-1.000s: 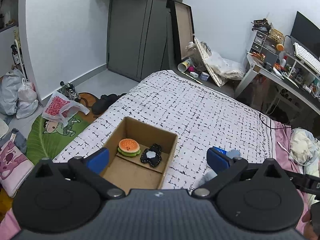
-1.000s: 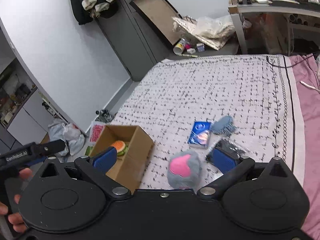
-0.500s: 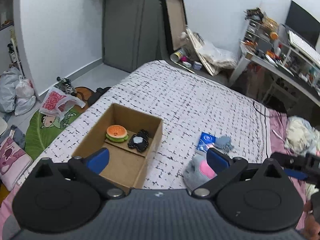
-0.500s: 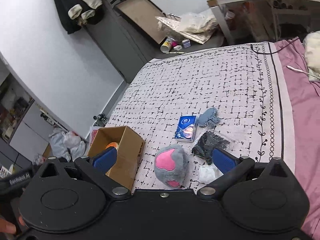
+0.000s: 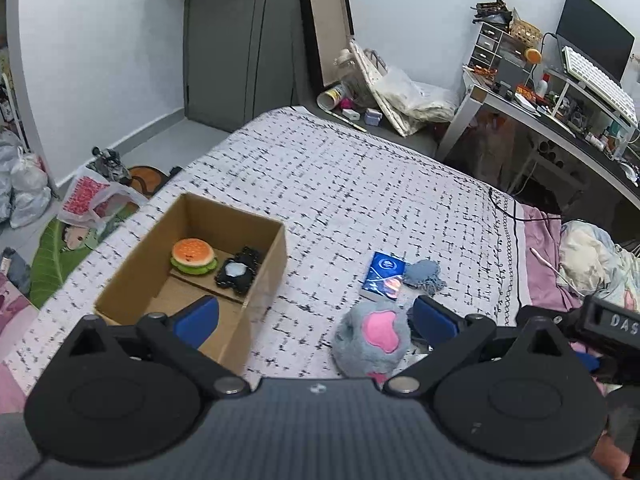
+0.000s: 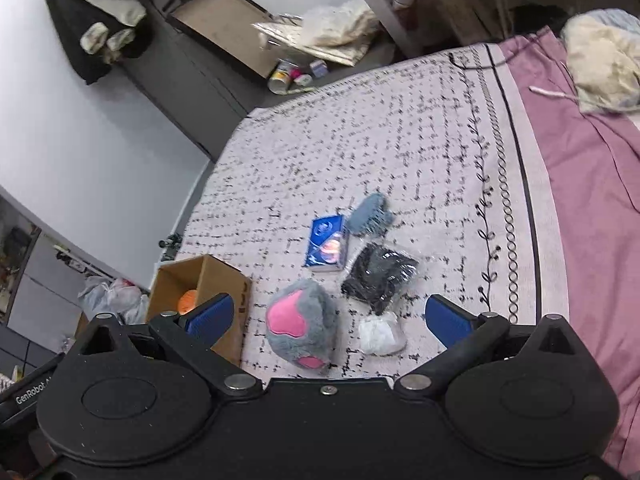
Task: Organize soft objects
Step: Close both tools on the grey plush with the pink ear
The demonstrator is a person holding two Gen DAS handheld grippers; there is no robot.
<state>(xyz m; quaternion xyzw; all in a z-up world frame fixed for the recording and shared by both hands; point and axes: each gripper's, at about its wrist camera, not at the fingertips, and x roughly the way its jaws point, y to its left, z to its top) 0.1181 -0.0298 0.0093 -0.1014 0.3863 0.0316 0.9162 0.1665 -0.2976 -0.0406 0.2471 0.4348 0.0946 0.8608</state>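
Overhead, two handheld grippers look down on a bed [image 5: 360, 184] covered in a white spread with black dashes. Neither holds anything: the left gripper [image 5: 316, 316] has its blue-padded jaws spread wide, and the right gripper [image 6: 330, 316] is equally wide open and empty. On the bed's left side sits an open cardboard box [image 5: 264, 280] — inside it lie a plush burger [image 5: 193, 255] and, touching it, a small black knitted toy [image 5: 237, 270]. Just beside the box, nearest both grippers, rests a round grey plush paw [image 6: 301, 322] with pink pads facing up. Beyond it lie a blue tissue packet [image 6: 329, 243], a blue-grey knitted piece [image 6: 370, 214] touching that packet's far corner, a black knit item in a clear bag [image 6: 378, 278], and a small white bundle [image 6: 378, 334] near the right gripper's jaws. All remain outside the box, so sorting looks only partly done. The paw appears light, fluffy and easily squashed; gripping it across its middle, deep enough to compress the stuffing, seems safest — a shallow pinch on fur alone could slip. The bagged item likely feels slick and crinkly, so a firm hold over the bulk inside would suit better than the loose plastic edge. The tissue packet should give slightly and is best taken across its narrow width.
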